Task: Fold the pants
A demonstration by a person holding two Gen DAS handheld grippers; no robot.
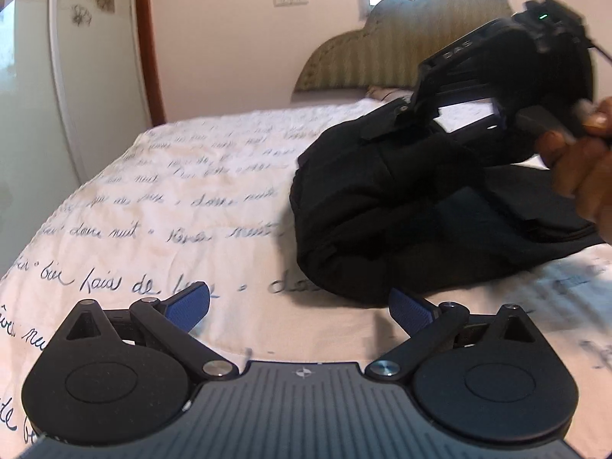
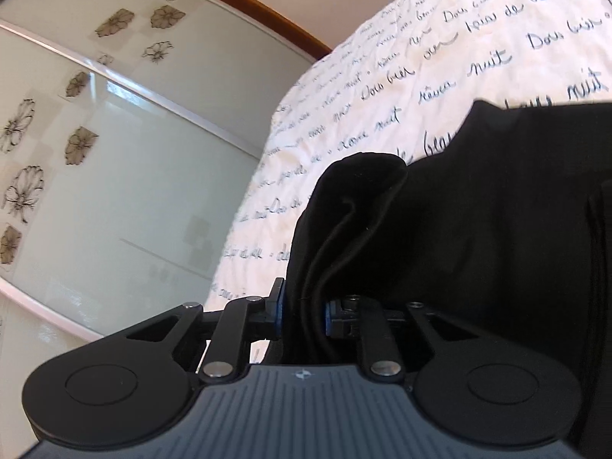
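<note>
Right gripper [image 2: 302, 311] jaws pinch black pants [image 2: 478, 229] fold

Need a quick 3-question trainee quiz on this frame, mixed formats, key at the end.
1. True or false: the left gripper has its jaws clamped on the black fabric pants.
2. Which gripper holds a bunched fold of the pants? A) left B) right C) neither
3. Fill in: the pants lie on a white bedspread printed with dark cursive ____.

Key: 1 false: its jaws stand open over bare bedspread. 2 B: the right gripper pinches the fold between its blue pads. 3 writing.
</note>
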